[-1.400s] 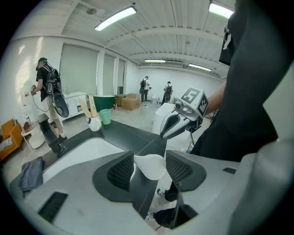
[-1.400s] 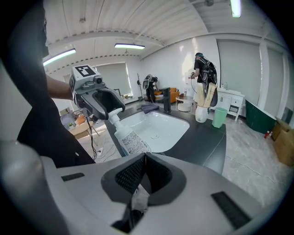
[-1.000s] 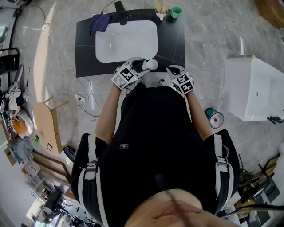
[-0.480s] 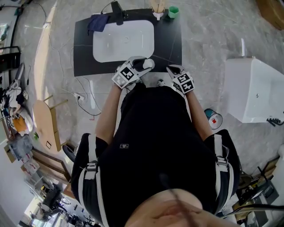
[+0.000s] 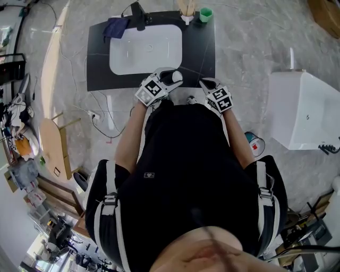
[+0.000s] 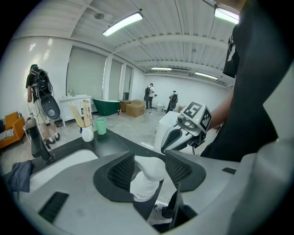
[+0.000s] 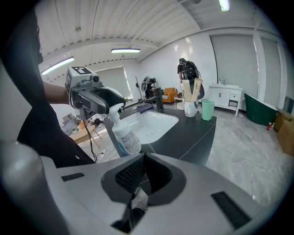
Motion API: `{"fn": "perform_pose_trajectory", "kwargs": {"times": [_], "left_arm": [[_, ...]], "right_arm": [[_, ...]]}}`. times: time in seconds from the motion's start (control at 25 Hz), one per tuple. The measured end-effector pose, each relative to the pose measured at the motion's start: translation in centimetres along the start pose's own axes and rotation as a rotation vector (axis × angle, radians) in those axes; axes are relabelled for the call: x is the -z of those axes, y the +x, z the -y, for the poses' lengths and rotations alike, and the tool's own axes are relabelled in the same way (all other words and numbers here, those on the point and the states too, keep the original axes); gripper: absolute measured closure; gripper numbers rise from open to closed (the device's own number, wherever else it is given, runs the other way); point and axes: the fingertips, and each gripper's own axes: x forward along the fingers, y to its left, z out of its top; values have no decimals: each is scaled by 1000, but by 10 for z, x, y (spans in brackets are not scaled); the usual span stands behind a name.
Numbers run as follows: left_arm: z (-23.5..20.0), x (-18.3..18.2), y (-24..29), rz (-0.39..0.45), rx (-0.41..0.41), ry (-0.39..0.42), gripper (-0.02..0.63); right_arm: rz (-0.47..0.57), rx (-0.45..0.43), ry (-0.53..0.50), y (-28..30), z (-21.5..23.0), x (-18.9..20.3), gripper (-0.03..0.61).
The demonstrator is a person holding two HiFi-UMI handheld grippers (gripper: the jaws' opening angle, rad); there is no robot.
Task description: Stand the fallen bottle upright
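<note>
A white pump bottle is held at the near edge of the black counter, with my left gripper shut on its upper part. In the left gripper view both mesh pads press the bottle's white head. The right gripper view shows the bottle upright with a printed label and bluish base, hanging from the left gripper beside the white sink. My right gripper hovers just right of it, off the counter's front edge. Its jaws are shut, with nothing between them.
On the counter's far edge stand a black faucet, a dark blue cloth, a white cup of wooden sticks and a green cup. A white cabinet stands to the right, a small tin on the floor.
Both grippers and the held bottle have drifted a little leftward in the head view. The grip on the bottle is unchanged and the right jaws stay shut.
</note>
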Motion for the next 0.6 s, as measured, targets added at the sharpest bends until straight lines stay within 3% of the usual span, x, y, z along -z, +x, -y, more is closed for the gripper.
{"fn": "perform_pose_trajectory", "kwargs": {"times": [0.6], "left_arm": [[-12,-5,1,97,-77,-101,397]], "right_arm": [[-4,-41,-25,-10,6,1,518]]}}
